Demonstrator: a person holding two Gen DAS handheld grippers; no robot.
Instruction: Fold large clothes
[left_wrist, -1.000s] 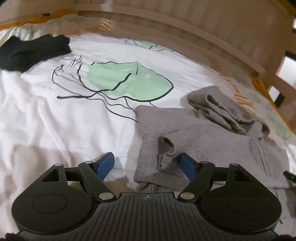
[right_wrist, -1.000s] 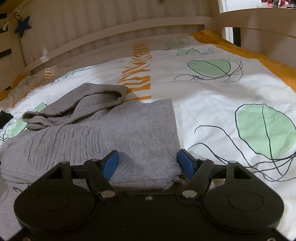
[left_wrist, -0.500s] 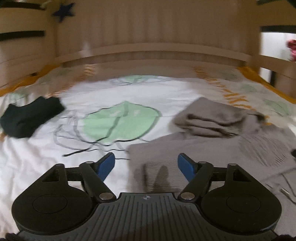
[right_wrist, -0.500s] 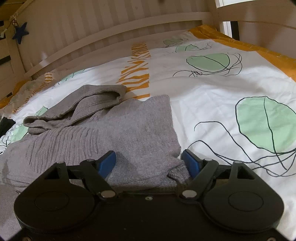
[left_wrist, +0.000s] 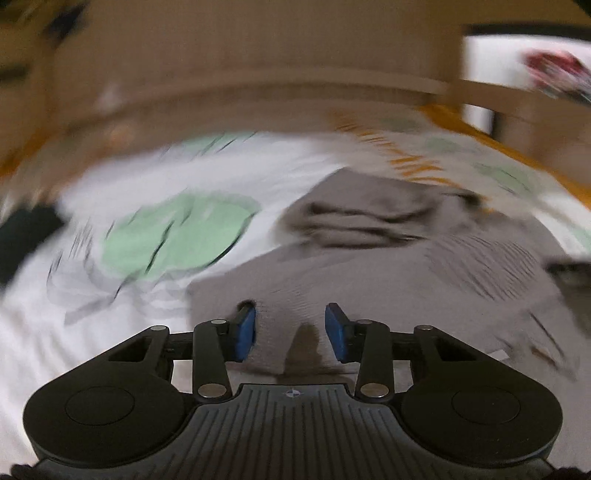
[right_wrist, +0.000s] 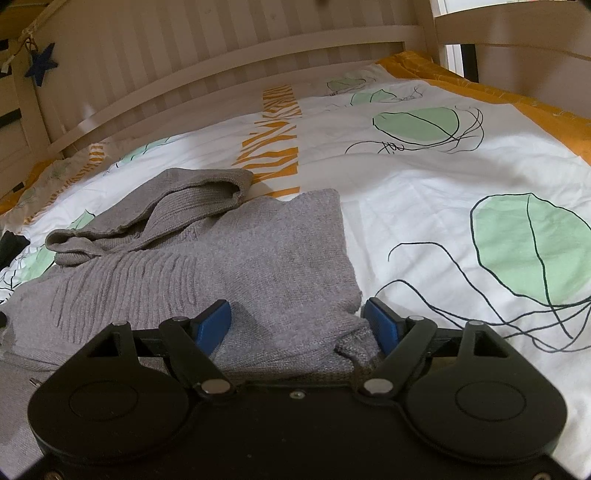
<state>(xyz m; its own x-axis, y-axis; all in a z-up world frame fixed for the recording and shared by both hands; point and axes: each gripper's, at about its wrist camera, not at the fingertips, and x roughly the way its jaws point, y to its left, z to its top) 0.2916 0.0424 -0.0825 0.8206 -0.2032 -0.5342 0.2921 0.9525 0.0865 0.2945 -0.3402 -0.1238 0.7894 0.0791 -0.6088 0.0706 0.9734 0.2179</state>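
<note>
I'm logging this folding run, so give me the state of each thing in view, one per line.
Grey knit hoodie: spread on the bed, hood bunched, not yet folded.
Left gripper: jaws just been closing, knit between, pads not pressing.
Right gripper: open wide, astride the hem.
Dark garment: crumpled, at the far edge.
Duvet cover: spread flat.

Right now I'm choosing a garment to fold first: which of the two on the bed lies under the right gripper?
The grey knit sweater, spread beneath the right gripper. The small black garment lies far off at the left edge.
</note>
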